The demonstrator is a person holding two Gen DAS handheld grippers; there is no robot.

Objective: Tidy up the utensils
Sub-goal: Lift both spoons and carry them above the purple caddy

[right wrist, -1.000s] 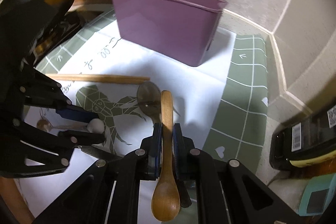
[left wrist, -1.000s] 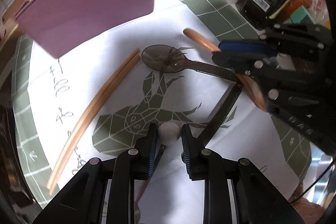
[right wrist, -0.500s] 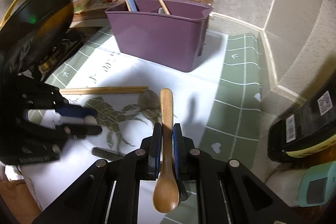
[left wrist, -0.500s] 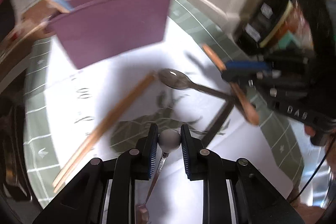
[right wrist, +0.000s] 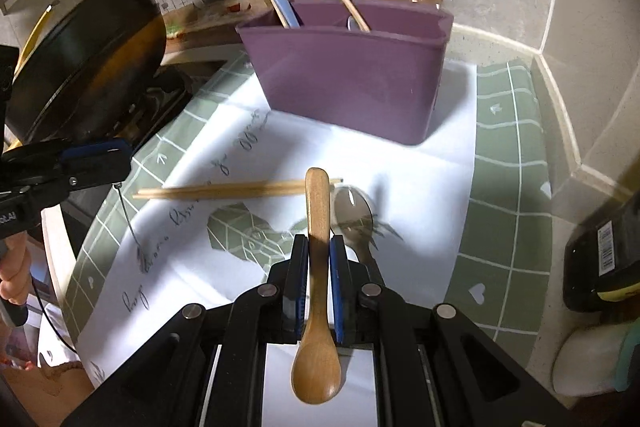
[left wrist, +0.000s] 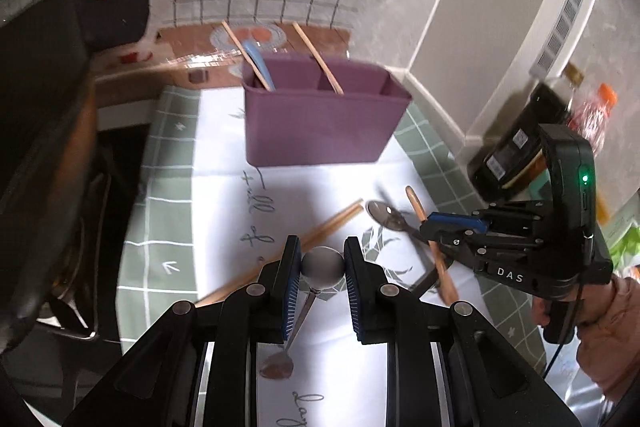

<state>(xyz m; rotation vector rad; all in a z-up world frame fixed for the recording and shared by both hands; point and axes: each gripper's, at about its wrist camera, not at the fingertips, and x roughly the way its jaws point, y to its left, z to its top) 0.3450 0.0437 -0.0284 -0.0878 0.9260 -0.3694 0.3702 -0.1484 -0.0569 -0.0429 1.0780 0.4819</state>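
Left claw [left wrist: 322,267]: a small metal spoon [left wrist: 298,315] is being gripped by the grey ball at its handle end, pads pressed on either side; its bowl is hanging down toward the near edge, clear of the paper.
Right claw [right wrist: 318,271]: a wooden spoon [right wrist: 317,291] is being clamped by its handle between nearly closed pads, bowl toward the camera, handle tip pointing far; the claw is being held by a hand [left wrist: 600,323] at the right of the left wrist view.
Dark spoon [right wrist: 352,213]: is being left lying on the white paper sheet [right wrist: 420,195], just right of the wooden spoon's handle, its bowl toward the far side.
Chopsticks [right wrist: 236,190]: a pair is lying side by side on the sheet, running left from behind the wooden spoon's tip.
Purple caddy [right wrist: 352,67]: is standing upright at the far end of the sheet, divided into compartments; sticks and a blue utensil [right wrist: 285,11] are leaning out of the left ones.
Desk [right wrist: 512,167]: is being covered by a green grid mat under the sheet.
Dark pan [right wrist: 92,59]: is being seen at far left.
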